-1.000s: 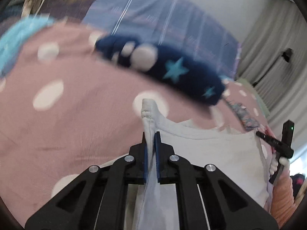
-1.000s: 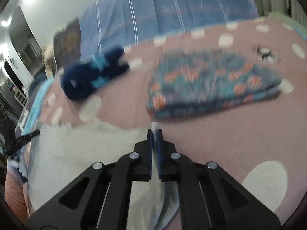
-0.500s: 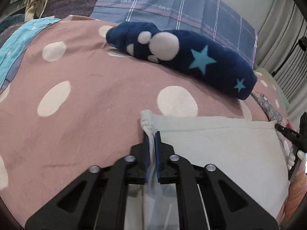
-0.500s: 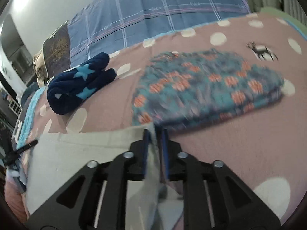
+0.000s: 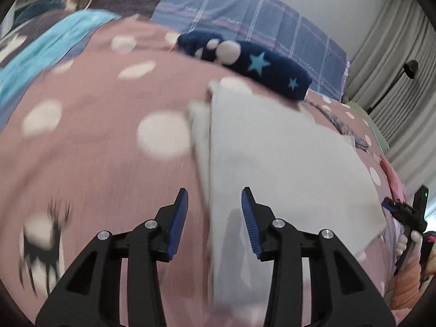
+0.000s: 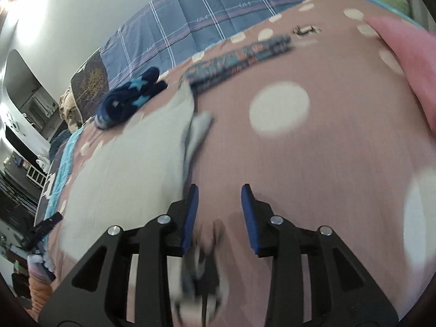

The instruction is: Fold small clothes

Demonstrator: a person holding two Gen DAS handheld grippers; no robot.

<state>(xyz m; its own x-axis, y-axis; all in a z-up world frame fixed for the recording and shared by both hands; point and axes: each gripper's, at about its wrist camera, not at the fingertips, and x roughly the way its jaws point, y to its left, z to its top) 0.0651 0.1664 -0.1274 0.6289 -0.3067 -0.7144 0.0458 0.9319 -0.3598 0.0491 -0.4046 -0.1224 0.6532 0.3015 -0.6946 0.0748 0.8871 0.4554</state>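
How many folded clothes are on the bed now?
3: pale grey garment nearest the grippers, navy star-print piece behind it, patterned teal piece farther right. Others may be hidden.

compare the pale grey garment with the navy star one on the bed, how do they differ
The pale grey garment is plain and lies spread flat in a broad sheet near the claws; the navy star garment is dark, patterned with turquoise stars and white dots, and sits as a compact, thick bundle farther back towards the checked pillow. The grey one covers more of the bed. Both rest on the pink spotted bedspread.
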